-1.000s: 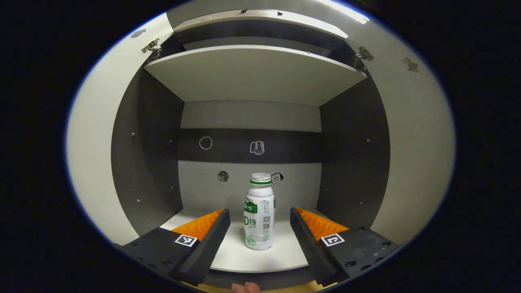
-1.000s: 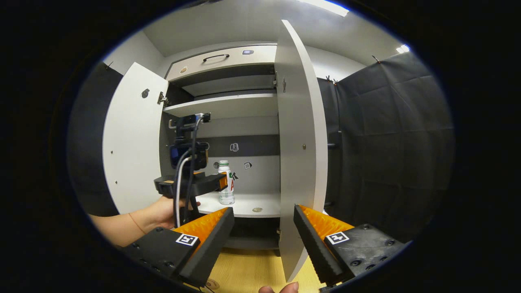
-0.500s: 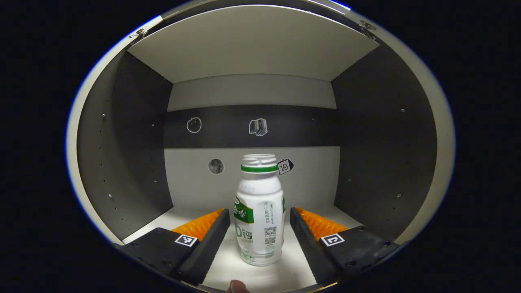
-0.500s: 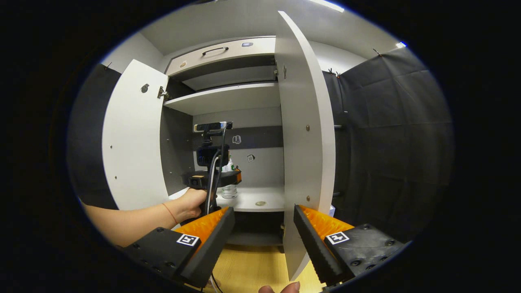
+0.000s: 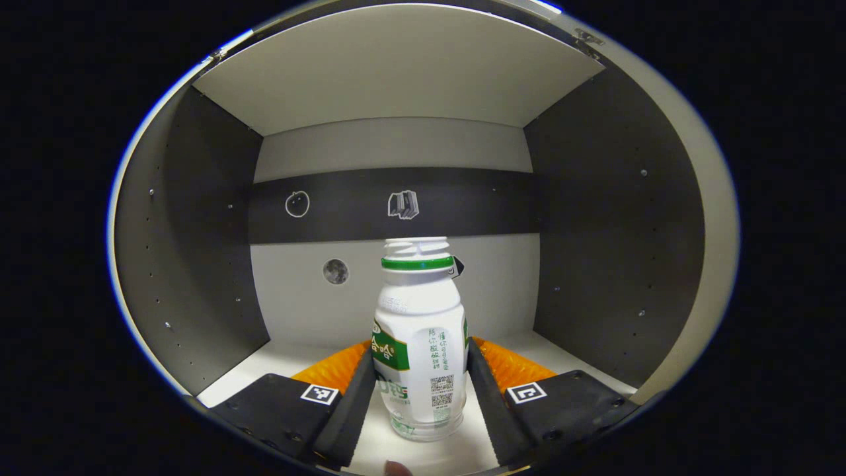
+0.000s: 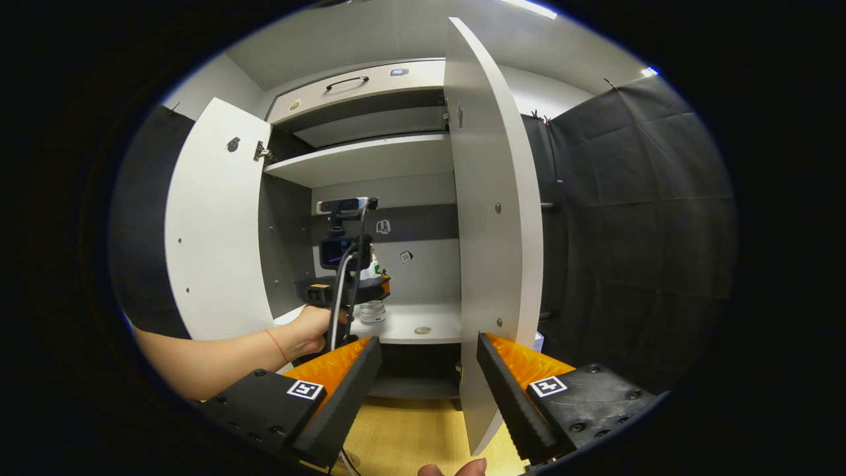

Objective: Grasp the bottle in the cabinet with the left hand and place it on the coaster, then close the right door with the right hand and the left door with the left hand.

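A white bottle (image 5: 418, 304) with a green band stands upright on the lower cabinet shelf (image 5: 277, 360). My left gripper (image 5: 420, 350) is inside the cabinet, and its two fingers press the bottle's sides low down. In the right gripper view a hand (image 6: 310, 327) holds that left gripper (image 6: 377, 289) in the cabinet, with the bottle's base (image 6: 372, 311) just showing behind it. My right gripper (image 6: 428, 344) hangs open outside the cabinet, holding nothing, close to the edge of the open right door (image 6: 492, 218). The left door (image 6: 218, 225) stands wide open.
An upper shelf (image 6: 370, 162) caps the compartment, and dark side walls (image 5: 211, 251) close it in on both sides. A small round disc (image 6: 422, 330) lies on the lower shelf to the bottle's right. A wooden floor (image 6: 410, 436) lies below, and black cloth (image 6: 634, 231) hangs to the right.
My left gripper has gone deeper into the cabinet and its fingers have closed in from either side onto the bottle. The right gripper has hardly moved.
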Motion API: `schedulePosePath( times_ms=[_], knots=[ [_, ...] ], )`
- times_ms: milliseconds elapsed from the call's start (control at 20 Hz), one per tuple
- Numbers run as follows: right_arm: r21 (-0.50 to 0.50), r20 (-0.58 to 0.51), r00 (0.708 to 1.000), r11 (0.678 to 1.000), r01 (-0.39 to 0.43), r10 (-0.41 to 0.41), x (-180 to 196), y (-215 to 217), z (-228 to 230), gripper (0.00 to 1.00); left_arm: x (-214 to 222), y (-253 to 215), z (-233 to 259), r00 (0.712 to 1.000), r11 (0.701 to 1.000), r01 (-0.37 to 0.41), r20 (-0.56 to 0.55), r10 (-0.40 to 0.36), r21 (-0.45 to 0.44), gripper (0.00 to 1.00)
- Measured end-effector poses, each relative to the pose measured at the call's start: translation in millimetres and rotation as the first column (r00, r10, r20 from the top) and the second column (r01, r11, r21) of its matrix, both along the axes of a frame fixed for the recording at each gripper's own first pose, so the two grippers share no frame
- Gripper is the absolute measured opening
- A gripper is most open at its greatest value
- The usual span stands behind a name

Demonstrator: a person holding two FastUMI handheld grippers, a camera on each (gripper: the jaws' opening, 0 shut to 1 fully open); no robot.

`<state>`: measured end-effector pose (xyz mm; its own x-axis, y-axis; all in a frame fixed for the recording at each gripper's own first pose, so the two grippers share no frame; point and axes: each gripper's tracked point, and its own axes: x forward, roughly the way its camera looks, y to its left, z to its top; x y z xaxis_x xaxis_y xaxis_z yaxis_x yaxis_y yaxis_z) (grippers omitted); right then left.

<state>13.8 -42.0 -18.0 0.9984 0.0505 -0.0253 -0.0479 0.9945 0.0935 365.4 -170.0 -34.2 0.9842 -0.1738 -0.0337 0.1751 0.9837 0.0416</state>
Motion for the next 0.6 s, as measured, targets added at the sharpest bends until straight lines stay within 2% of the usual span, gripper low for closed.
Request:
schedulePosePath(
  times_ms=[100, 350, 600],
  knots=[
    [-0.012, 0.003, 1.000, 1.000, 0.009, -0.009, -2.7, -1.8, 0.3, 0.97, -22.8, 9.2, 13.1, 1.000, 1.000, 0.008, 0.028, -0.008, -0.007, 0.78],
    [-0.023, 0.022, 1.000, 0.999, 0.023, -0.023, -11.0, -1.1, 5.8, 0.97, -114.9, 43.9, 34.8, 0.998, 0.999, 0.015, 0.062, -0.012, -0.042, 0.78],
    [-0.059, 0.041, 0.999, 0.998, 0.031, -0.029, -21.7, 1.6, 8.2, 0.97, -188.7, 69.3, 28.5, 0.996, 1.000, 0.018, 0.083, -0.017, -0.004, 0.77]
  ],
)
